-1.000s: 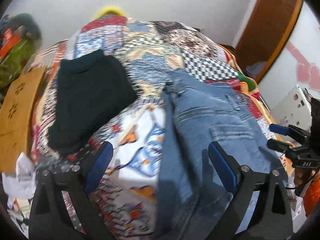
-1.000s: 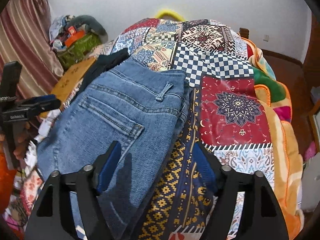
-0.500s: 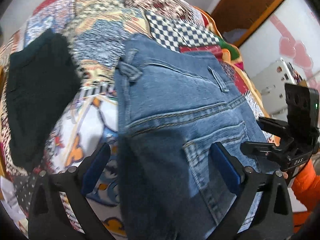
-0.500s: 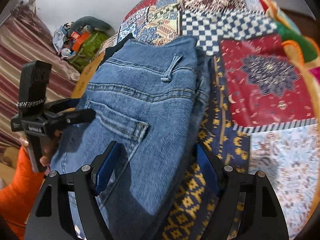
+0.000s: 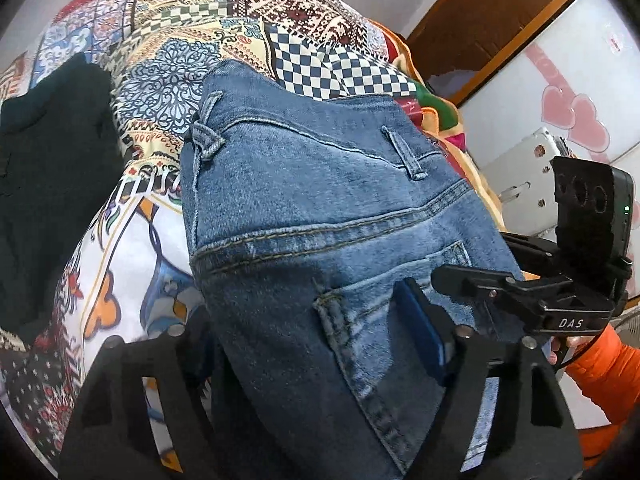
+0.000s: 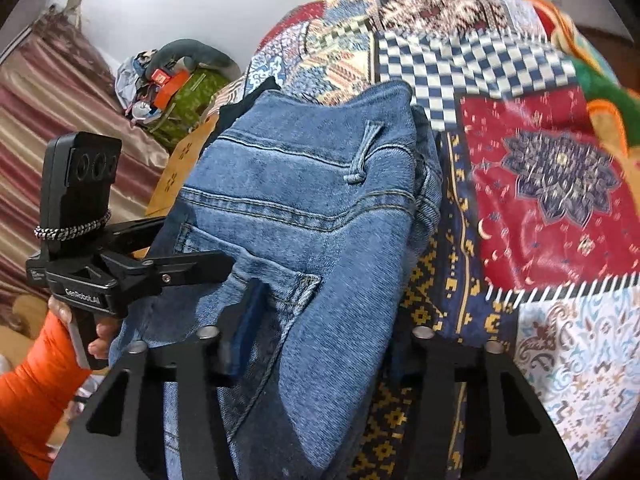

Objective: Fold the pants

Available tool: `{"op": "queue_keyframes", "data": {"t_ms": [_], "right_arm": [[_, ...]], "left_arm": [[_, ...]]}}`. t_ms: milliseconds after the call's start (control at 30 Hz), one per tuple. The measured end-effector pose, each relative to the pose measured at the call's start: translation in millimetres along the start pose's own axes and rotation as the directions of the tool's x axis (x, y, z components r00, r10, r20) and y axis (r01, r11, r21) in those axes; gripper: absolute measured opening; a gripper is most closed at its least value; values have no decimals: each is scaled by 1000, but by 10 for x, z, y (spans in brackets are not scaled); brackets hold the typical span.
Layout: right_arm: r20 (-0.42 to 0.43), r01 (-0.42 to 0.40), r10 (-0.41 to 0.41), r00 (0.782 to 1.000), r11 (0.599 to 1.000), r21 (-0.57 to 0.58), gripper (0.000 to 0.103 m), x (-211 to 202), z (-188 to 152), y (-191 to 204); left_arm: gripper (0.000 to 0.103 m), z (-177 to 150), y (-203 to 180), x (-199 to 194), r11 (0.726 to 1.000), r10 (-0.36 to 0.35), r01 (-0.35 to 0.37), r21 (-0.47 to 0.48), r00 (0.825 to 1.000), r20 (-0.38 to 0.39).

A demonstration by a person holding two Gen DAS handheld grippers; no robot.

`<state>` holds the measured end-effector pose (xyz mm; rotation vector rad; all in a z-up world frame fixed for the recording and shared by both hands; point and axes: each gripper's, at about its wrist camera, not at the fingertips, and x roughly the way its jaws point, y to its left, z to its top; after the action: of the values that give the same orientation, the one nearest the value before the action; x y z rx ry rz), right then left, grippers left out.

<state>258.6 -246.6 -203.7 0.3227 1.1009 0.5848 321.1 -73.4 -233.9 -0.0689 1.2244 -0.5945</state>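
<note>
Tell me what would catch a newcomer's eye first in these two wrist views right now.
The blue jeans fill the centre of both views, back pocket up, with each hand-held gripper straddling the denim: left hand-held gripper and right hand-held gripper. Under them spreads a loud patchwork bedspread, checkered and red panels beyond and right of the jeans. A dark folded garment lies on the bed left of the jeans.

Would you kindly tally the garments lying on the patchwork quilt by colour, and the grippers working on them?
Blue garments: 1, the folded jeans
Dark garments: 1, the dark garment to their left
Grippers: 2, the left gripper and the right gripper, each straddling the jeans
Total: 4
</note>
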Motion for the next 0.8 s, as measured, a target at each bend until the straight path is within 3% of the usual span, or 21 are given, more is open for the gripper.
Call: {"op": "queue_keyframes", "data": {"t_ms": [67, 300, 467, 633, 800], "right_arm": [[5, -1, 1, 1000, 1000, -19, 35, -45, -10, 41], [14, 12, -10, 1000, 994, -108, 29, -183, -114, 323], [21, 25, -22, 1000, 983, -183, 28, -197, -106, 639], [53, 12, 2, 999, 967, -256, 27, -183, -6, 997], [96, -7, 41, 995, 945, -327, 27, -157, 219, 1366]], "left_arm": [[74, -91, -42, -64, 1000, 8, -8, -6, 1000, 20], [60, -353, -178, -362, 998, 65, -64, -6, 995, 80], [56, -548, -190, -696, 991, 133, -134, -6, 980, 150], [55, -686, -59, -1163, 984, 177, -172, -39, 951, 253], [54, -691, 134, -1601, 974, 227, -210, -88, 907, 354]]}}
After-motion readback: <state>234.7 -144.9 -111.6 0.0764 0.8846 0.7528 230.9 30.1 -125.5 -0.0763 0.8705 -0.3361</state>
